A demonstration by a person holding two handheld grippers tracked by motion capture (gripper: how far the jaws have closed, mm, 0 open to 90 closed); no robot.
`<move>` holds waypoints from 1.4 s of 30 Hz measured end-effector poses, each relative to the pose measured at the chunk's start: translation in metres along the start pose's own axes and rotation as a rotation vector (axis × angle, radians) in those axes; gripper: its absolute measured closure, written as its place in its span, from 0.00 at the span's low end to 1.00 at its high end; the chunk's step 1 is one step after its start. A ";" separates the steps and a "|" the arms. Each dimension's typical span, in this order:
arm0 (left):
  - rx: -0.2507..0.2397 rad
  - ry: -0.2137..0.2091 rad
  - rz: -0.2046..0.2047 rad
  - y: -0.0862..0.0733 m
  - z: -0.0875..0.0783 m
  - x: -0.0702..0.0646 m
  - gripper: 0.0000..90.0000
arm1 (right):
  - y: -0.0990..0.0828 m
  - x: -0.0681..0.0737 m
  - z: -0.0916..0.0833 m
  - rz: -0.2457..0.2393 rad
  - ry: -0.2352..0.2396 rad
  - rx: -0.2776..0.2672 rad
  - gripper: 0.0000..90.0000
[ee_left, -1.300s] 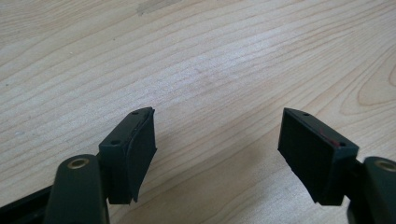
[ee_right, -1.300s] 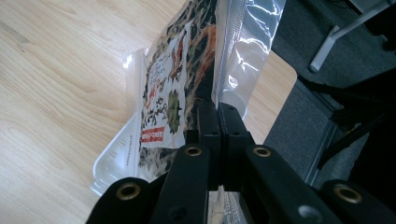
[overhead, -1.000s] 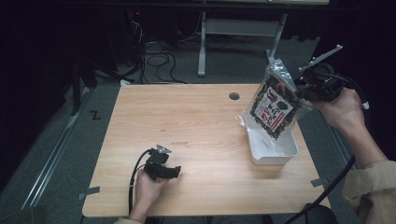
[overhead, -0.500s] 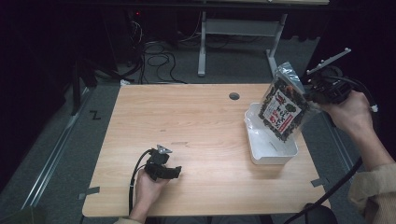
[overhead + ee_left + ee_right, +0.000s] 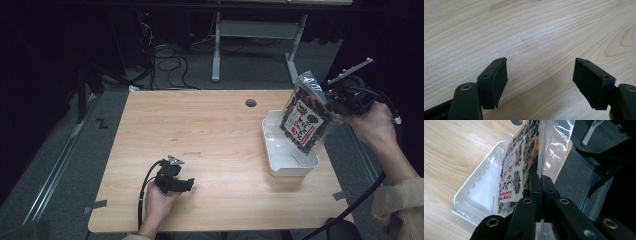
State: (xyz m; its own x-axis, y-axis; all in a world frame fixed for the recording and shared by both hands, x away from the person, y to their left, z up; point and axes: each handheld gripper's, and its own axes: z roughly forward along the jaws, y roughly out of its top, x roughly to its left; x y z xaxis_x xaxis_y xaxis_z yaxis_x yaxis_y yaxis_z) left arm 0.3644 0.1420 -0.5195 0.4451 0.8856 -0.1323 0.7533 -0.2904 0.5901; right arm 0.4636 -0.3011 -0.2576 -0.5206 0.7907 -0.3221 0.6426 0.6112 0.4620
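Observation:
A clear snack bag [image 5: 306,119] with dark contents and a red-and-white label hangs in the air over the right side of a white plastic tray [image 5: 280,150]. My right gripper [image 5: 334,100] is shut on the bag's right edge, above the table's right rim. In the right gripper view the black jaws [image 5: 541,185] pinch the bag [image 5: 524,162] at its sealed side, with the tray [image 5: 477,195] below and to the left. My left gripper [image 5: 186,184] rests on the wooden table [image 5: 200,130] near the front left, open, nothing between its fingers [image 5: 496,80].
A round cable hole [image 5: 250,103] sits in the table near the back edge, left of the tray. Tape marks [image 5: 342,195] stick to the table's front corners. Table legs and cables lie on the dark floor behind.
My right gripper has carried the bag a little to the right and lower, from over the tray's middle toward its right side. The left gripper has stayed put.

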 end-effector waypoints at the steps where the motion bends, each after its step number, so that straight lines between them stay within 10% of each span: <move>1: 0.000 -0.001 -0.001 0.000 0.000 0.000 0.32 | 0.000 0.000 0.001 -0.002 0.003 0.000 1.00; 42: -0.016 -0.012 0.009 0.000 -0.002 -0.001 0.33 | -0.016 0.007 0.050 0.005 0.039 0.037 0.94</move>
State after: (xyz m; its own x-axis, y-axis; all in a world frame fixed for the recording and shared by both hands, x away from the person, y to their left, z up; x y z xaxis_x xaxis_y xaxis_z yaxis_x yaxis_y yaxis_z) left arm 0.3629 0.1417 -0.5182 0.4575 0.8786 -0.1368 0.7418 -0.2922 0.6036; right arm 0.4776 -0.3037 -0.3090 -0.5380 0.7925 -0.2873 0.6652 0.6084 0.4328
